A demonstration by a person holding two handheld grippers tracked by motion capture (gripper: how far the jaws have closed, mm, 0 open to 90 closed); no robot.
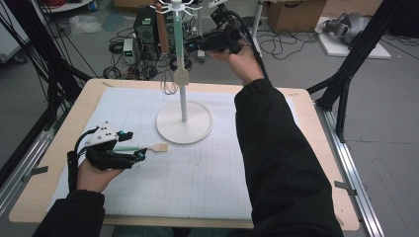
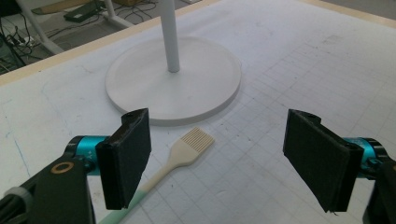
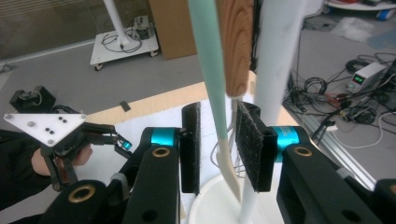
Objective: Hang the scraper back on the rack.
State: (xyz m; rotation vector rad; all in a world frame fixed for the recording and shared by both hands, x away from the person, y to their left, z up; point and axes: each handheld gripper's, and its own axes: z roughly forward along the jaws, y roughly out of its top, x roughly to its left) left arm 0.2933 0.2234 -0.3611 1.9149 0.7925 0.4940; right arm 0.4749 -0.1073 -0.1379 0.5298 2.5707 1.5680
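A white hanging stand [image 1: 184, 123] rises from a round base at the middle of the table. On it hang a spatula with a mint-green handle [image 1: 178, 44] and a whisk with a wooden handle [image 1: 161, 34]. My right gripper [image 1: 195, 45] is raised to the stand's upper part. In the right gripper view its jaws [image 3: 218, 144] stand open on either side of the mint handle [image 3: 208, 70], with a small gap at each pad. A pastry brush [image 1: 148, 147] with a mint handle lies flat on the mat. My left gripper [image 1: 136, 144] is open around the brush [image 2: 187, 151], low over the mat.
The stand's white pole [image 3: 280, 56] is just behind the right jaw, and the wooden whisk handle [image 3: 238, 46] hangs beside the mint one. The stand's base [image 2: 140, 84] lies just beyond the brush. Cables, boxes and black frame posts surround the table.
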